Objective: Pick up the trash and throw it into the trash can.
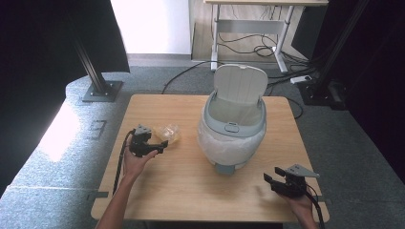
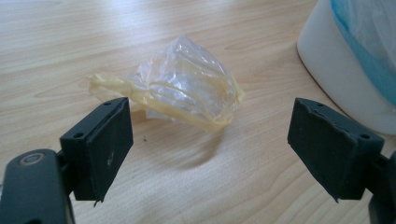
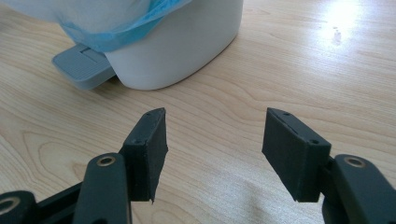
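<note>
Since the wrapper (image 2: 180, 84) mid-frame looks feather-light, crinkly and slippery, I'd pinch its bunched yellow edge; left tool (image 2: 210, 140) and right tool (image 3: 212, 149) gape empty.

Three cameras: one fixed overhead, one riding each gripper.
High view looks forward and down over the whole table (image 1: 191, 191). Left gripper view sits low and close on the crumpled wrapper (image 2: 182, 88); right gripper view low, near the bin (image 3: 187, 42). All three share the bin and tabletop.
</note>
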